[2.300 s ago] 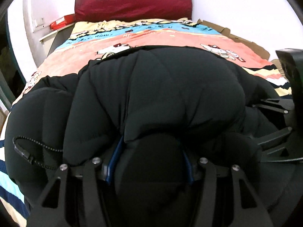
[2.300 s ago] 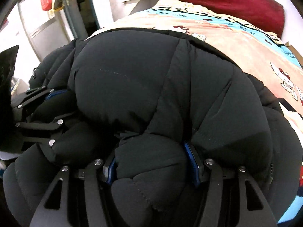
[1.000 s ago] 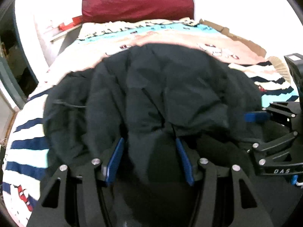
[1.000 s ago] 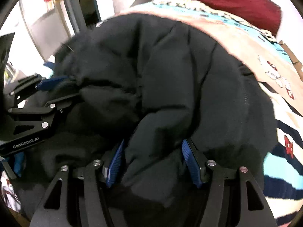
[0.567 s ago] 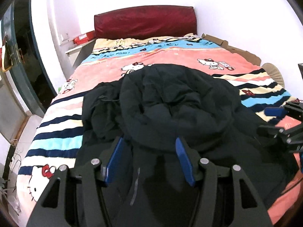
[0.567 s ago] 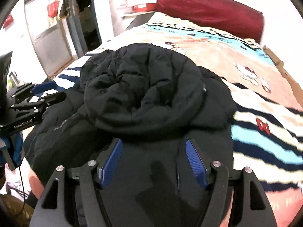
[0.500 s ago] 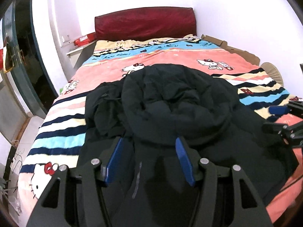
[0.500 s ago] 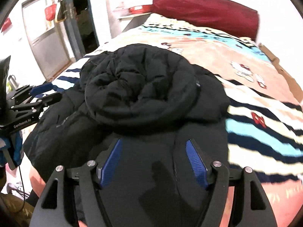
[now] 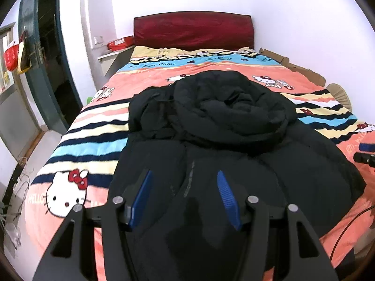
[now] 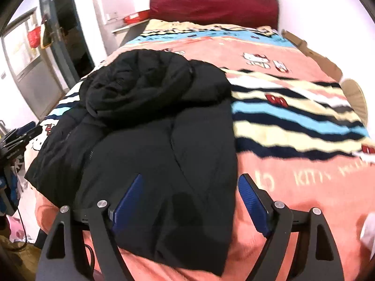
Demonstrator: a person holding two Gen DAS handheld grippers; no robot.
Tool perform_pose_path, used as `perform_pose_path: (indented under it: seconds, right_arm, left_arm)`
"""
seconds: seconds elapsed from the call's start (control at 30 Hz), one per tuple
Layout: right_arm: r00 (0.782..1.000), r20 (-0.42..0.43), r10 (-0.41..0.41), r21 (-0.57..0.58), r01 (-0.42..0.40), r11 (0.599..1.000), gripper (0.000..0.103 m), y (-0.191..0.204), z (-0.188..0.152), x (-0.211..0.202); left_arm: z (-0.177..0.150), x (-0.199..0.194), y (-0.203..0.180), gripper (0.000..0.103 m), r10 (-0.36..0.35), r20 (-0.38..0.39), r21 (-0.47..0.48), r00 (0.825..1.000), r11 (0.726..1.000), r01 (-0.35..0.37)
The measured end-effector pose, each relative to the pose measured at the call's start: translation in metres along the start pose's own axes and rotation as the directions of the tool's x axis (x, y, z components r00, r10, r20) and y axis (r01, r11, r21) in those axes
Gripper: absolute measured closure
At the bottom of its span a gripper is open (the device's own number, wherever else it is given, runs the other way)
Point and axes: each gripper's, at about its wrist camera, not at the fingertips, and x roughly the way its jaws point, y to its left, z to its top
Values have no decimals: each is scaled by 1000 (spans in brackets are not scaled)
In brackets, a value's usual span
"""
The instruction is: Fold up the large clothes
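Observation:
A large black puffer jacket [image 9: 229, 140] lies on the bed, its upper part bunched in a rumpled roll [image 9: 229, 107] on top of the flat lower part. It also shows in the right wrist view [image 10: 150, 126]. My left gripper [image 9: 184, 182] is open and empty, hovering above the jacket's near hem. My right gripper [image 10: 189, 187] is open and empty, above the jacket's right near corner. The right gripper's tip [image 9: 366, 152] shows at the left view's right edge; the left gripper [image 10: 16, 135] shows at the right view's left edge.
The bed has a pink, blue and striped cartoon-cat blanket [image 9: 93, 126] and a dark red headboard [image 9: 194, 30]. A doorway [image 9: 51, 65] and floor lie left of the bed. Cardboard [image 9: 293, 65] lies along the right wall. A red box [image 9: 119, 42] sits on a shelf.
Both grippers have let go of the jacket and opened. They have pulled back toward the foot of the bed, leaving the upper part dropped in a heap on the lower part.

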Motion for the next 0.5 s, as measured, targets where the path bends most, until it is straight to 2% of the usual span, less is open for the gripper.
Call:
perform_pose_path:
  seconds: [0.33, 0.4, 0.5]
  right_arm:
    - [999, -21, -28, 83, 30, 996, 12, -27, -28, -6]
    - [999, -26, -29, 93, 31, 995, 9, -32, -31, -5]
    - [999, -37, -32, 104, 35, 994, 7, -36, -35, -1]
  left_arm:
    - [-23, -6, 13, 47, 26, -23, -29, 999, 999, -27]
    - [-27, -5, 15, 39, 30, -32, -34, 999, 999, -31]
    - [-32, -3, 19, 38, 37, -44, -44, 998, 998, -39]
